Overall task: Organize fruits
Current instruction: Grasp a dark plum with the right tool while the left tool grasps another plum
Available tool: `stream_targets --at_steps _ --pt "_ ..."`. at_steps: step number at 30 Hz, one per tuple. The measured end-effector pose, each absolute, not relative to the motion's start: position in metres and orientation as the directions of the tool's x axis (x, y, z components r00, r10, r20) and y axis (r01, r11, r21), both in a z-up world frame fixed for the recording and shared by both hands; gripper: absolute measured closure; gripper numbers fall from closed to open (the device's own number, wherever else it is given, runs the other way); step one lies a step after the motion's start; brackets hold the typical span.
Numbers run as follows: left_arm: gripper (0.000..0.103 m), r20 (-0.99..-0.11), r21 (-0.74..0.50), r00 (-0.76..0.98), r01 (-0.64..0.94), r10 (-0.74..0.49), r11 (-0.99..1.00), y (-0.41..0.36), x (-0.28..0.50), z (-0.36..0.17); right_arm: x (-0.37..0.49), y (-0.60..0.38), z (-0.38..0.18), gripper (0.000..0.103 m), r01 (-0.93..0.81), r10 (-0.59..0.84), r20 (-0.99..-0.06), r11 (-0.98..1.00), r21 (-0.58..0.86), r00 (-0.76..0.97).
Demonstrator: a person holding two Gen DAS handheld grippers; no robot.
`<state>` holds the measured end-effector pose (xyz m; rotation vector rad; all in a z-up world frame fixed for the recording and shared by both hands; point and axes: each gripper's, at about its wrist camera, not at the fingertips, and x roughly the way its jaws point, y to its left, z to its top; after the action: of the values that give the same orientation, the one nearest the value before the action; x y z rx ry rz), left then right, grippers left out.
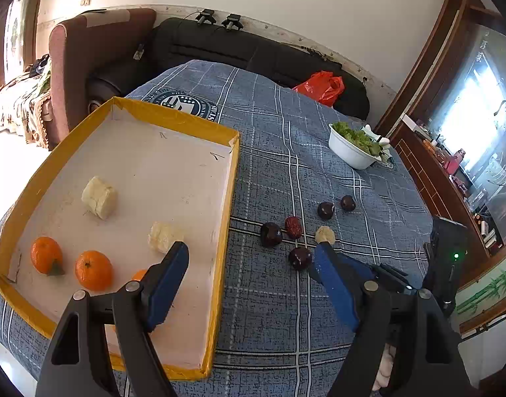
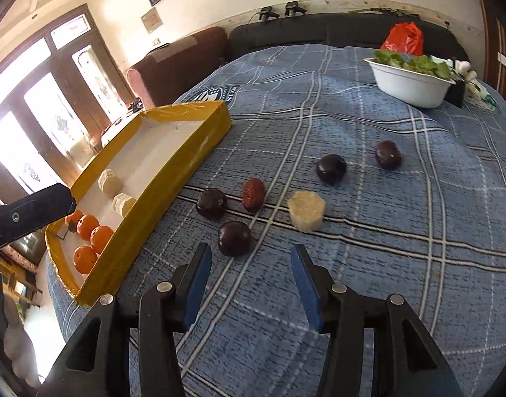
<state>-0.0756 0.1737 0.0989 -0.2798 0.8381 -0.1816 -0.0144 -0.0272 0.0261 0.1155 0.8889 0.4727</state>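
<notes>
A yellow-rimmed white tray [image 1: 226, 198] [image 2: 173, 165] holds several oranges [image 1: 93, 269] [image 2: 101, 239] and two pale banana chunks [image 1: 99, 197] [image 2: 109, 181]. On the blue plaid cloth lie several dark plums [image 1: 300, 258] [image 2: 234, 238], a red date [image 1: 293, 227] [image 2: 253, 194] and one banana chunk [image 1: 325, 234] [image 2: 306, 211]. My left gripper [image 1: 249, 254] is open and empty above the tray's right wall. My right gripper [image 2: 251, 258] is open and empty, just short of the nearest plum; it also shows in the left wrist view [image 1: 446, 251].
A white bowl of salad greens [image 1: 354, 147] [image 2: 410, 81] stands at the table's far right. A red plastic bag [image 1: 320, 87] [image 2: 403, 38] lies on the black sofa [image 1: 253, 53] behind. A brown armchair [image 1: 87, 63] stands far left.
</notes>
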Motion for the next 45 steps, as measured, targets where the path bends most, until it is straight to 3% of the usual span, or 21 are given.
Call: stream_targets --at_steps 9,10,12,18,22,25,27,30,37,43,44,45 --pt "0.025 -0.729 -0.265 0.629 0.106 -0.271 0.959 0.154 -0.052 0.091 0.003 0.004 0.009 0.05 -0.37 0.423 -0.748 0.894 0.252 0.511" --pt "0.025 -0.732 -0.259 0.624 0.115 -0.273 0.959 0.151 -0.048 0.09 0.004 0.005 0.008 0.053 -0.367 0.418 -0.749 0.897 0.248 0.515" --pt "0.025 -0.739 -0.252 0.614 0.127 -0.276 0.959 0.145 -0.042 0.086 0.005 0.004 0.007 0.074 -0.363 0.414 -0.75 0.899 0.246 0.517" --pt "0.025 -0.785 -0.208 0.563 0.156 -0.259 0.966 0.122 -0.02 0.064 -0.002 -0.021 0.008 0.074 -0.326 0.431 -0.74 0.898 0.295 0.517" --pt "0.027 -0.799 -0.084 0.574 0.187 -0.179 0.979 0.104 -0.01 0.055 -0.016 -0.044 0.007 0.074 -0.299 0.429 -0.736 0.902 0.312 0.524" --pt "0.034 -0.82 -0.042 0.552 0.206 -0.151 0.978 0.096 0.002 0.045 -0.023 -0.059 0.005 0.074 -0.274 0.436 -0.729 0.9 0.34 0.527" --pt "0.051 -0.835 -0.03 0.53 0.228 -0.15 0.973 0.09 0.006 0.039 -0.026 -0.065 0.006 0.074 -0.266 0.44 -0.723 0.898 0.351 0.532" --pt "0.063 -0.848 0.003 0.512 0.258 -0.134 0.966 0.082 0.005 0.033 -0.027 -0.069 0.005 0.074 -0.263 0.45 -0.715 0.893 0.365 0.535" --pt "0.064 -0.859 0.033 0.504 0.227 -0.089 0.973 0.081 0.008 0.024 -0.028 -0.073 0.005 0.073 -0.262 0.468 -0.701 0.883 0.389 0.538" --pt "0.059 -0.854 0.07 0.518 0.214 -0.053 0.974 0.074 0.007 0.021 -0.03 -0.079 0.005 0.073 -0.242 0.467 -0.701 0.883 0.402 0.539" --pt "0.063 -0.85 0.073 0.524 0.209 -0.048 0.975 0.075 0.006 0.021 -0.03 -0.078 0.005 0.073 -0.243 0.465 -0.702 0.884 0.399 0.539" --pt "0.079 -0.845 0.073 0.532 0.204 -0.048 0.976 0.075 0.005 0.023 -0.031 -0.078 0.006 0.072 -0.244 0.462 -0.704 0.886 0.395 0.539"
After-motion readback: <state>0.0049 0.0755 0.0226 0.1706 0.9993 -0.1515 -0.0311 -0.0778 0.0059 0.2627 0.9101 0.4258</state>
